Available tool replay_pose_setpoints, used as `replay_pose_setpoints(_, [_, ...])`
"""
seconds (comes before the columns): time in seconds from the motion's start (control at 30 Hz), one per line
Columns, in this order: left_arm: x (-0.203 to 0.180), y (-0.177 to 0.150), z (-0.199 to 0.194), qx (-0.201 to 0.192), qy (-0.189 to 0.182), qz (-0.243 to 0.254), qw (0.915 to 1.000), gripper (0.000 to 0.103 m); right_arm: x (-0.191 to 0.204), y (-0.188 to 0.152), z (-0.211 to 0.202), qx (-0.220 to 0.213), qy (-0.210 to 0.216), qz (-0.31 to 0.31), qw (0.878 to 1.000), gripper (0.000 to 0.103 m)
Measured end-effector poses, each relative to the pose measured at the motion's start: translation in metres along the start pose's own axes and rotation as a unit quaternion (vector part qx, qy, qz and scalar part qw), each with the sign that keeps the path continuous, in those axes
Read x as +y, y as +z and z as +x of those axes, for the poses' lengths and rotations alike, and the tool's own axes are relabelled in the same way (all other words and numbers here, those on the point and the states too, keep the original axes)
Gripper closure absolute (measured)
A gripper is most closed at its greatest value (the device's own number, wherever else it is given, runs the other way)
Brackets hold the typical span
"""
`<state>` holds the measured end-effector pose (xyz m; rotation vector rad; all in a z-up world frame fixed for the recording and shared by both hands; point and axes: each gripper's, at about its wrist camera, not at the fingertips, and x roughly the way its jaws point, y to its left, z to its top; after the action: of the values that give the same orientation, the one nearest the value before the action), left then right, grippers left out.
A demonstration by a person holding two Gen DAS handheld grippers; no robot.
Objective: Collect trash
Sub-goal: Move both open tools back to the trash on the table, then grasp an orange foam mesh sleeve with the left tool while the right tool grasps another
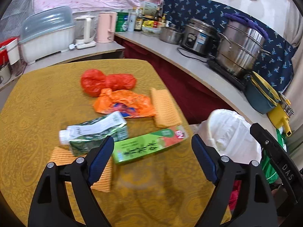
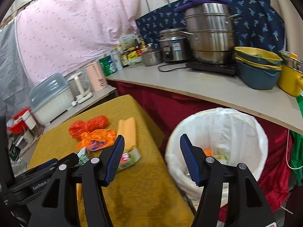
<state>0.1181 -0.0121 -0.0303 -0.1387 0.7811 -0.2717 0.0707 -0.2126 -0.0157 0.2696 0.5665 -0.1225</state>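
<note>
Left gripper over the near part of the yellow-cloth counter, fingers spread wide, nothing between them. Green box flat on the cloth just ahead of the gap, long side running left to right. Crushed carton with white cap just left of the box, touching it or nearly so; left fingertip overlaps its lower edge in this view, contact not clear. Orange cloth lying flat under the carton's near end. Orange wrapper crumpled behind the carton, red bag behind that, the two touching. Second orange cloth at the wrapper's right side, near the counter's right edge.

Right gripper off the counter's right edge, fingers spread, holding nothing. Bin with white liner beside the counter, below the right finger; some scraps inside, orange and pale, too blurred to name. Left gripper visible at lower left of the right wrist view, near the carton.

Behind: long shelf with steel steamer, rice cooker, stacked bowls, bottles. Pink kettle and covered dish rack on the lower side unit.
</note>
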Motion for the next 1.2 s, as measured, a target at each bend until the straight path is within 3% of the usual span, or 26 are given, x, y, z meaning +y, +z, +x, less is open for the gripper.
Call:
replay_pose_setpoints(0.2, [0.046,-0.012,-0.008,0.006,0.045,-0.036,0.9983,0.019,0.044,-0.006,0.015,0.014,0.028,-0.024,0.999,0.044])
replay_pose_setpoints(0.43, [0.106,-0.031,-0.003,0.042,0.087,-0.109,0.9893,0.019,0.075,-0.015,0.030,0.025,0.044,-0.038,0.998,0.044])
replay_pose_setpoints(0.83, [0.154,-0.063,0.024,0.097,0.086,-0.190,0.9731,0.019,0.097,-0.032,0.050,0.051,0.054,-0.047,0.996,0.044])
replay_pose_setpoints(0.97, [0.150,-0.059,0.031,0.087,0.093,-0.176,0.9762,0.019,0.099,-0.034,0.055,0.055,0.053,-0.048,0.996,0.044])
replay_pose_setpoints(1.03, [0.147,-0.057,0.034,0.083,0.094,-0.167,0.9780,0.025,0.098,-0.035,0.057,0.057,0.052,-0.047,0.996,0.044])
replay_pose_setpoints(1.2, [0.140,-0.057,0.035,0.079,0.107,-0.135,0.9820,0.068,0.096,-0.037,0.062,0.062,0.050,-0.045,0.996,0.044])
